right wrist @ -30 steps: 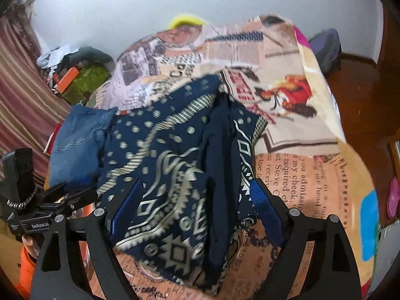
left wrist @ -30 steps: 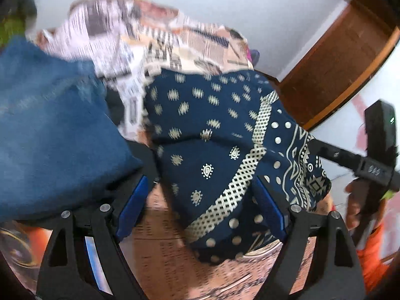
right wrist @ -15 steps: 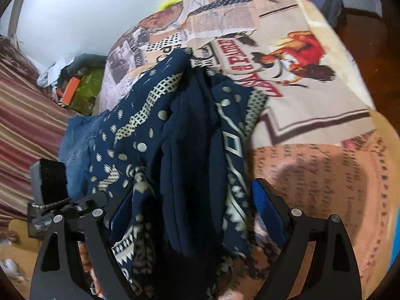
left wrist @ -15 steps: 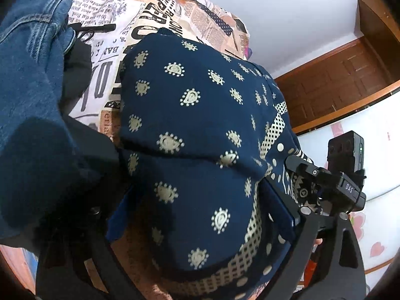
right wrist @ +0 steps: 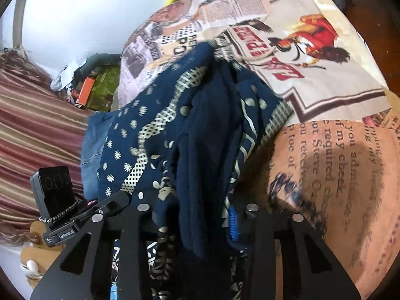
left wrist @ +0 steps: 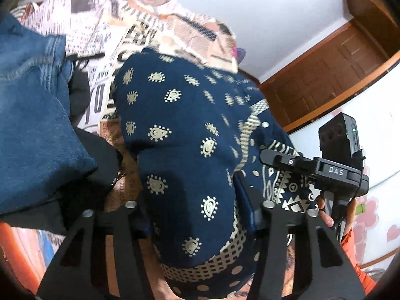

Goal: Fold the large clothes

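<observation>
A large navy cloth with cream paisley and geometric print (left wrist: 180,135) lies bunched on a bed with a newspaper-print sheet (left wrist: 105,32). My left gripper (left wrist: 193,215) is shut on a thick fold of this cloth, which bulges out between the fingers. My right gripper (right wrist: 192,215) is shut on another bunch of the same cloth (right wrist: 200,137), near its patterned border. The right gripper also shows in the left wrist view (left wrist: 312,170), close by at the right. The left gripper shows in the right wrist view (right wrist: 82,215), at the left.
Folded blue jeans (left wrist: 30,100) lie to the left of the cloth on a dark garment (left wrist: 100,160). A wooden door (left wrist: 325,75) stands at the right. Striped fabric (right wrist: 30,130) and a cluttered corner (right wrist: 95,90) are at the left of the bed sheet (right wrist: 350,175).
Both grippers have closed in on the cloth; their fingers stood wide apart around it before and now pinch it. The cloth has bunched up and risen between them.
</observation>
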A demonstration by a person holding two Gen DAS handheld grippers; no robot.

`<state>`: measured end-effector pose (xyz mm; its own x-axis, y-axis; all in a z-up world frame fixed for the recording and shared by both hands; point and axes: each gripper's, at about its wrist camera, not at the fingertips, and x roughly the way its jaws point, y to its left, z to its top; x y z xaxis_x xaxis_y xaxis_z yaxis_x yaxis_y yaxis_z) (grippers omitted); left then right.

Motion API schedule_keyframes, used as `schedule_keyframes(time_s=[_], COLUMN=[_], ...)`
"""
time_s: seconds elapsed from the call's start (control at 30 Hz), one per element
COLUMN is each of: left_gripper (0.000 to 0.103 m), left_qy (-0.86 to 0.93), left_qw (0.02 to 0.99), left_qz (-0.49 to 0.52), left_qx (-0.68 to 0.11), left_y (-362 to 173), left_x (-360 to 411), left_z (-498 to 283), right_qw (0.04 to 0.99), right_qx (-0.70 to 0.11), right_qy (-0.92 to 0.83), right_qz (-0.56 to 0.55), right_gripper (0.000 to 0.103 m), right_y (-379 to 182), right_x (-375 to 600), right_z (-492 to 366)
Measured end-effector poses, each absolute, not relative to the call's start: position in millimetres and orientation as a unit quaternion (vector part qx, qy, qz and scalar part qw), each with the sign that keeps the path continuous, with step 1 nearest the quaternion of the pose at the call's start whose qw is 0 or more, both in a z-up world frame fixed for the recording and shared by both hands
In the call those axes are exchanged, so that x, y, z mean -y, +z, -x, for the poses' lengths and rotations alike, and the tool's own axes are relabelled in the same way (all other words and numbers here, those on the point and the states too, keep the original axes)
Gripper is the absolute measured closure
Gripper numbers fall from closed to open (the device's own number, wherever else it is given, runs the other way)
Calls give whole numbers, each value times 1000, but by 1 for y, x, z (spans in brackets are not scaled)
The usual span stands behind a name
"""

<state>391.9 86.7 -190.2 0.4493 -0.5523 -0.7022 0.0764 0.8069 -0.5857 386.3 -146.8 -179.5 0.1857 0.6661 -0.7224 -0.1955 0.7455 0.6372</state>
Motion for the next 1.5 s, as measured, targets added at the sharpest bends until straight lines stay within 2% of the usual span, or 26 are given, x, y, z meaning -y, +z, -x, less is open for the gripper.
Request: schedule_keyframes(time_s=[0.4,0.63,0.87,1.0,1.13,1.2,1.3,1.5], left_gripper=[55,55,54,54,52,49,44,40], left_qy=[-178,-127,-75,-51,-34,-33,-36,10], left_qw=[891,921,923,906,878,875,880,898], left_qz=[212,197,200,223,246,253,241,171], left_qx=[-359,-310,-321,-355,-409,-410,-407,-404], left_y=[-53,-15,-44,-87,-153,-167,-168,-146], left_x=[-167,-244,-315,-352,-381,-386,-382,-361], left_z=[-343,-326,-338,-349,-366,-364,-361,-350], right_qw=[792,795,776,761,741,738,743,776], right_qx=[-459,-411,-424,-457,-514,-529,-529,-505], right_qy=[367,422,450,445,422,411,403,379], right_qz=[-163,-143,-128,-118,-95,-81,-79,-6], right_gripper=[73,73,73,73,73,68,57,56], right_y=[-57,-23,-56,-97,-152,-176,-188,-157], right_x=[74,-9,-85,-123,-154,-161,-157,-135], right_z=[-367,-370,-387,-401,-417,-421,-419,-394])
